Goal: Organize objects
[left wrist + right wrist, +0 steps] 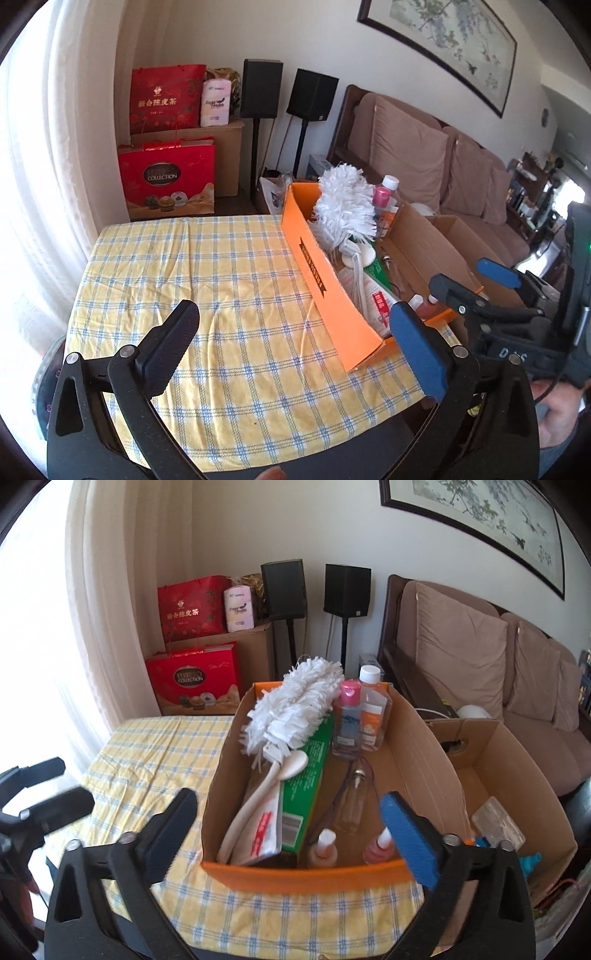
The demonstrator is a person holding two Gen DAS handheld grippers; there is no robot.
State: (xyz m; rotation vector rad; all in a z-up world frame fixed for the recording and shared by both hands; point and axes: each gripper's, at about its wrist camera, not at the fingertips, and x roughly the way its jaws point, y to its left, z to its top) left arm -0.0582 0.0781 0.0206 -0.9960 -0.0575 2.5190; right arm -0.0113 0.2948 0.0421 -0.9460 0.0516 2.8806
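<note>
An orange cardboard box (306, 877) stands on the right side of the table with the yellow checked cloth (147, 757). Inside it lie a white fluffy duster (295, 698), a green carton (306, 775), a pink-capped bottle (349, 720), a white-capped bottle (375, 709), a small clear bottle (354, 797) and two small bottles (325, 849) at the near wall. My right gripper (291, 836) is open just before the box's near wall, holding nothing. My left gripper (295, 347) is open over the bare cloth (184, 277), left of the orange box (325, 280), also empty.
A plain cardboard box (517, 775) with a clear plastic piece (498, 819) stands right of the orange one. Behind it is a brown sofa (461, 657). Two black speakers (347, 587), red gift bags (192, 679) and a curtain (103, 609) fill the far corner. A hand (557, 406) holds the right gripper (471, 280).
</note>
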